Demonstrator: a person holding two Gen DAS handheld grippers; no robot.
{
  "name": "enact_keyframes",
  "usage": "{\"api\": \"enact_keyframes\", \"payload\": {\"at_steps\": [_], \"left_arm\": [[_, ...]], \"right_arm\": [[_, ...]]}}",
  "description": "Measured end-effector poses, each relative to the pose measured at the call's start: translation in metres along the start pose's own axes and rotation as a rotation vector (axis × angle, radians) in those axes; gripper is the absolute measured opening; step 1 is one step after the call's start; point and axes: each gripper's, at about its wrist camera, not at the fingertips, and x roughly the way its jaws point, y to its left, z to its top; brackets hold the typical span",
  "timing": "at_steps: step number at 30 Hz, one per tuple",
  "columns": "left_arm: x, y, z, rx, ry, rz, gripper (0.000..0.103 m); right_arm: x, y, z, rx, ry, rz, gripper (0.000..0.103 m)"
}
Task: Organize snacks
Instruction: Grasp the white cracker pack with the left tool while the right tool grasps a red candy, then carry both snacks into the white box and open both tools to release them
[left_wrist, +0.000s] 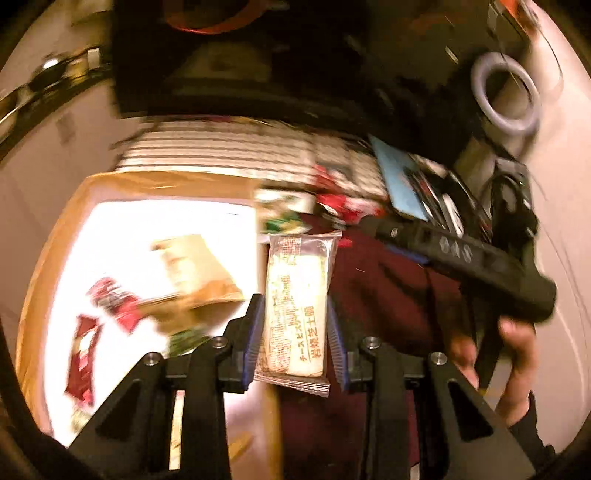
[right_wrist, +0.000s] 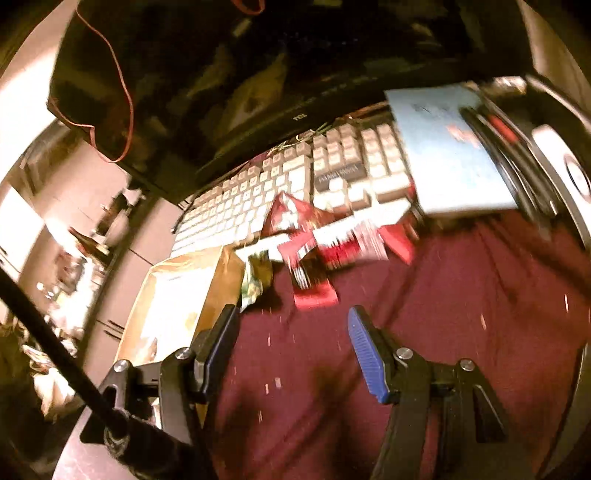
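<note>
A dark red cloth (right_wrist: 424, 332) covers the worktop. Along its far edge lies a keyboard (right_wrist: 258, 199) under a monitor (right_wrist: 221, 74), with a blue book (right_wrist: 450, 158) at the far right.

At the cloth's left edge sits the box (left_wrist: 55, 258), open and brightly lit inside. It already holds about four snacks: two red packets, a tan pouch (left_wrist: 195, 273) and something green, though blur makes the count unsure.

A loose pile (right_wrist: 325, 243) lies at the far edge of the cloth, against the keyboard: several red packets and one green packet (right_wrist: 256, 280) just beside the box's near corner. They overlap and smear too much to count exactly.

The left gripper (left_wrist: 295, 325) is clenched on one cracker pack (left_wrist: 297, 314), both pads pressed to its long sides. The pack's long axis runs along the fingers, pointing away from the hand, and it hangs above the cloth just right of the box wall. The box lies to the gripper's left, so the drop probably needs only a short sideways carry over the wall.

The right gripper (right_wrist: 291, 343) is released, jaws wide with nothing between them, above bare cloth. The pile lies straight ahead of it, toward the keyboard. The right hand (left_wrist: 513, 362) is the nearer one to those packets; the left is nearer the box.
</note>
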Motion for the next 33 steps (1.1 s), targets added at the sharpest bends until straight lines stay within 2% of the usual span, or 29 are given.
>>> {"api": "enact_keyframes", "payload": {"at_steps": [3, 4, 6, 7, 10, 16, 21, 24, 29, 33], "left_arm": [[-0.019, 0.025, -0.008, -0.087, -0.048, 0.053, 0.035], [-0.022, 0.031, -0.011, -0.105, -0.057, 0.06, 0.035], [-0.029, 0.041, -0.015, -0.135, -0.061, 0.071, 0.035], [-0.034, 0.047, -0.02, -0.153, -0.061, 0.083, 0.035], [-0.046, 0.063, -0.031, -0.173, -0.061, 0.092, 0.035], [-0.051, 0.068, -0.037, -0.198, -0.085, 0.099, 0.035], [-0.052, 0.077, -0.033, -0.221, -0.103, 0.127, 0.035], [-0.051, 0.084, -0.025, -0.236, -0.107, 0.146, 0.035], [-0.039, 0.097, 0.002, -0.235, -0.123, 0.213, 0.035], [-0.023, 0.114, 0.026, -0.238, -0.111, 0.266, 0.035]], "right_arm": [[0.029, 0.012, 0.017, -0.043, 0.047, -0.087, 0.056], [0.034, 0.012, 0.019, -0.05, 0.048, -0.103, 0.05], [0.05, 0.012, 0.022, -0.056, 0.059, -0.159, 0.046], [0.056, 0.011, 0.02, -0.053, 0.066, -0.161, 0.043], [0.066, 0.009, 0.014, -0.063, 0.07, -0.178, 0.024], [0.047, 0.01, 0.002, -0.085, 0.009, -0.162, 0.015], [0.014, 0.026, -0.005, -0.082, -0.047, -0.06, 0.013], [-0.001, 0.048, -0.013, -0.116, -0.065, 0.001, 0.013], [0.004, 0.099, -0.02, -0.21, 0.015, 0.175, 0.013], [0.041, 0.14, -0.017, -0.294, 0.102, 0.212, 0.013]]}}
